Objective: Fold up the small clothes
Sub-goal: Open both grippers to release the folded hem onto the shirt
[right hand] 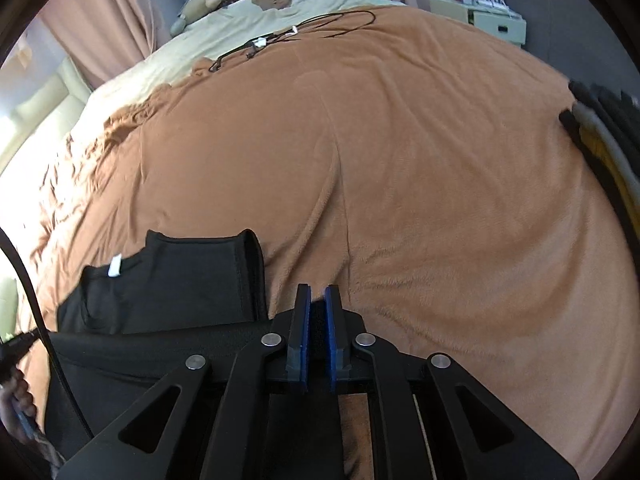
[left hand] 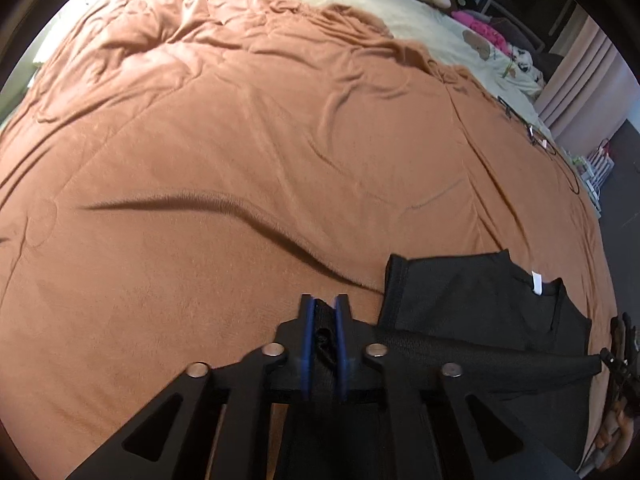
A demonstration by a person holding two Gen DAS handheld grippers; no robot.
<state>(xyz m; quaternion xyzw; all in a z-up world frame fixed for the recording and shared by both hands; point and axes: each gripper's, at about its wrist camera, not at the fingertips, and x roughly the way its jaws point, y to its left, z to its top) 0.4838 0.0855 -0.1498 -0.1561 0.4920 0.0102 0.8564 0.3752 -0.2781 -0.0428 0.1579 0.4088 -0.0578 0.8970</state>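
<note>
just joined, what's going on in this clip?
A person is folding a small black garment on a bed covered by an orange-brown blanket. The left claw and the right claw are each shut on one end of the garment's near edge, holding it stretched between them. The far part, with its white tag, lies flat on the blanket.

Left gripper (left hand: 324, 300) and right gripper (right hand: 318, 290) jaws apparently clamped.

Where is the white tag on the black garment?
The white tag sits at the black garment's neckline, lower right in the left wrist view, on the brown blanket beyond both tongs.
</note>
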